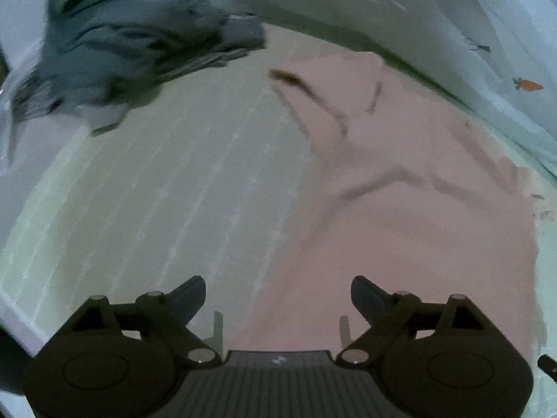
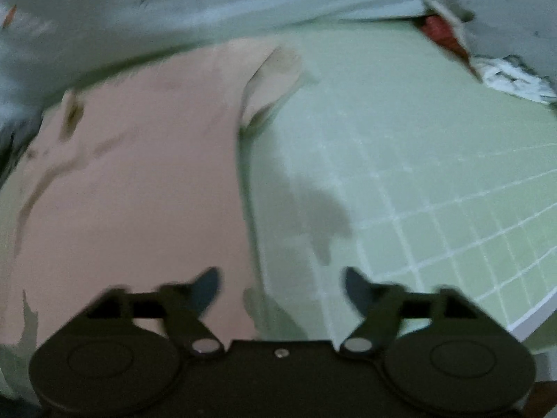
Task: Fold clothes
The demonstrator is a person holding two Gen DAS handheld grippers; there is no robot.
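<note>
A pink garment (image 1: 400, 209) lies spread flat on the pale green gridded mat (image 1: 174, 191). In the left wrist view it fills the right half, with a sleeve or flap pointing up toward the far edge. My left gripper (image 1: 278, 296) hovers over its near left edge, jaws wide apart, nothing between them. In the right wrist view the same pink garment (image 2: 132, 191) covers the left half, one folded corner sticking out at the top. My right gripper (image 2: 282, 285) is open over the garment's right edge, holding nothing.
A crumpled dark grey-blue garment (image 1: 132, 41) lies at the far left of the mat. Pale bedding with small orange prints (image 1: 487, 52) borders the far side. A grey, red and white pile of cloth (image 2: 470, 45) sits at the mat's (image 2: 417, 181) far right corner.
</note>
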